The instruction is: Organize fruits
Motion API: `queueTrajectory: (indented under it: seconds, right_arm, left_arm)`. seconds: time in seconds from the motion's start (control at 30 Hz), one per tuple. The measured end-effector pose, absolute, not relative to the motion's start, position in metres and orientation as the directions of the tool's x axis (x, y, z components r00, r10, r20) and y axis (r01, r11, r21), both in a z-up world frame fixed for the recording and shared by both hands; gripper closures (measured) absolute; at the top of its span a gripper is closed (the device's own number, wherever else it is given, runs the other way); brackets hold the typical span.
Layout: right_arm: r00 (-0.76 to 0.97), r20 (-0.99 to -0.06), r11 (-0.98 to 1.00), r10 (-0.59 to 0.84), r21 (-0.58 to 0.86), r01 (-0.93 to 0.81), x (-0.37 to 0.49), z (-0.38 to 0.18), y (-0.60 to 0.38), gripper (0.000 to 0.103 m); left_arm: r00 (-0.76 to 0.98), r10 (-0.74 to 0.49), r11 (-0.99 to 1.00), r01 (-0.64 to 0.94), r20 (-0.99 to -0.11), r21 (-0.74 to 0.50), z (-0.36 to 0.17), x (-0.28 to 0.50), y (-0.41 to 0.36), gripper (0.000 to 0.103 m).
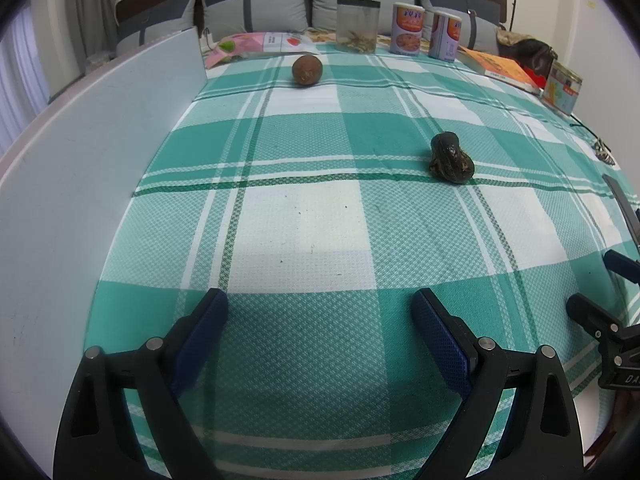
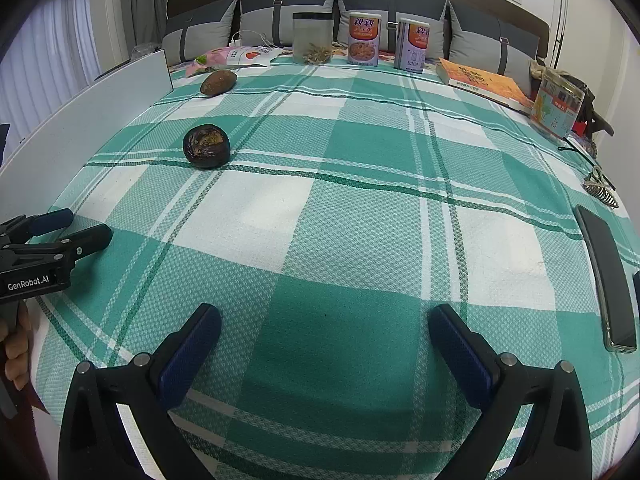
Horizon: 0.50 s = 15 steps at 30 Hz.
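Two fruits lie on the green-and-white checked cloth (image 1: 304, 224). A dark wrinkled fruit (image 1: 451, 160) sits mid-table right in the left wrist view, and left of centre in the right wrist view (image 2: 206, 146). A brown round fruit (image 1: 307, 70) lies farther back, also in the right wrist view (image 2: 218, 82). My left gripper (image 1: 320, 308) is open and empty over the near cloth, and shows at the left edge of the right wrist view (image 2: 82, 228). My right gripper (image 2: 324, 324) is open and empty, and shows at the right edge of the left wrist view (image 1: 592, 284).
A white board (image 1: 88, 152) runs along the left side. At the back stand a clear jar (image 2: 313, 38), two cans (image 2: 363, 39), snack packets (image 2: 234, 57), an orange book (image 2: 484, 82) and a tin (image 2: 558, 103). A black phone (image 2: 608, 276) lies at the right edge.
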State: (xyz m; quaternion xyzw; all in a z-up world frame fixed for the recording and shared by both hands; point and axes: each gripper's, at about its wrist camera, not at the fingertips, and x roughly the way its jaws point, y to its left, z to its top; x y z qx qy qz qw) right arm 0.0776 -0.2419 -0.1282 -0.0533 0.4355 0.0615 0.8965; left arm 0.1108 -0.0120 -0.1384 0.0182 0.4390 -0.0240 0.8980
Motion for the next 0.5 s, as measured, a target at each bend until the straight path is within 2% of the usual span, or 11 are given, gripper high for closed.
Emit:
queueTrajectory:
  seconds: [0.13, 0.3, 0.43, 0.5]
  right_arm:
    - [0.613, -0.788, 0.987, 0.065, -0.042, -0.158, 0.078, -0.128, -0.242, 0.0]
    - [0.577, -0.815, 0.984, 0.061, -0.049, -0.174, 0.081, -0.124, -0.24, 0.0]
    - [0.6, -0.792, 0.962, 0.115, -0.061, -0.265, 0.1, -0.102, -0.211, 0.012]
    - [0.583, -0.797, 0.94, 0.155, -0.062, -0.335, 0.119, -0.095, -0.187, 0.025]
  left_arm:
    - [0.607, -0.04, 0.998, 0.07, -0.793, 0.003, -0.138, 0.111, -0.011, 0.008]
    - [0.587, -0.096, 0.988, 0.157, -0.804, -0.003, -0.135, 0.106, 0.001, 0.008]
    - [0.611, -0.087, 0.989, 0.145, -0.787, 0.003, -0.137, 0.105, 0.001, 0.007]
    - [0.614, -0.084, 0.99, 0.141, -0.785, 0.005, -0.137, 0.106, 0.0, 0.007]
